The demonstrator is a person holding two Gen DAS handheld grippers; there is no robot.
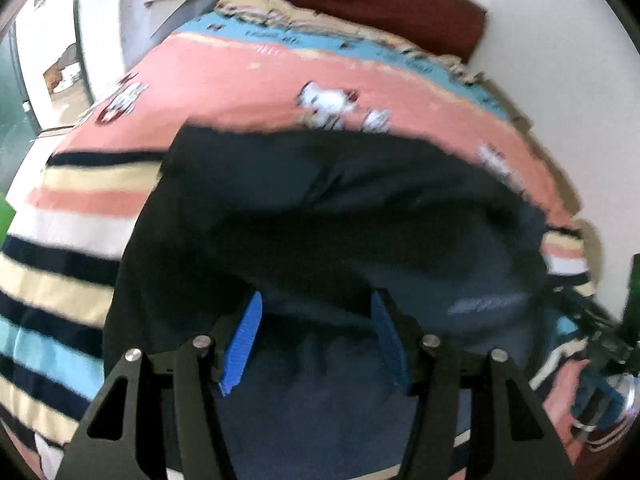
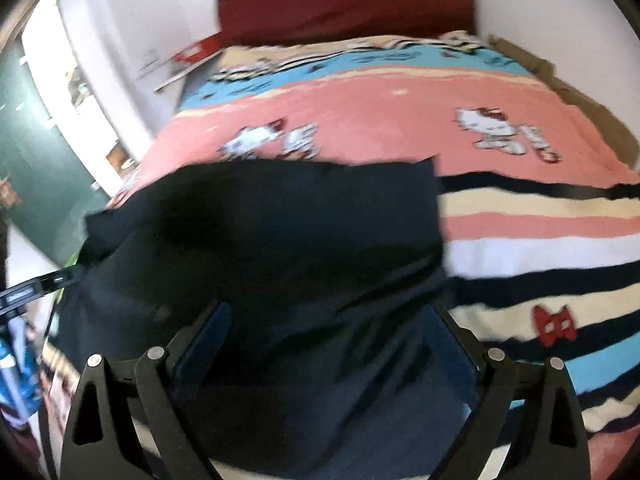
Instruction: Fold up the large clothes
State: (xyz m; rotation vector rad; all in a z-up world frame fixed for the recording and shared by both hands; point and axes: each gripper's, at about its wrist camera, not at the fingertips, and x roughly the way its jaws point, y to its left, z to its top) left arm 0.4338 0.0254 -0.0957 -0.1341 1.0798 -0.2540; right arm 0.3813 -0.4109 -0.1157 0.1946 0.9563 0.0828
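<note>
Here we have both tools spread wide, nothing pinched: the left gripper (image 1: 316,336) stands with its blue pads (image 1: 244,344) apart over the dark navy garment (image 1: 320,208), and the right gripper (image 2: 328,344) likewise gapes above the same cloth. The garment lies directly ahead of and beneath both, on the striped bedspread (image 2: 540,208), running away toward the red headboard (image 2: 344,4). Neither hand looks nearer, we judge. No containers show.
</note>
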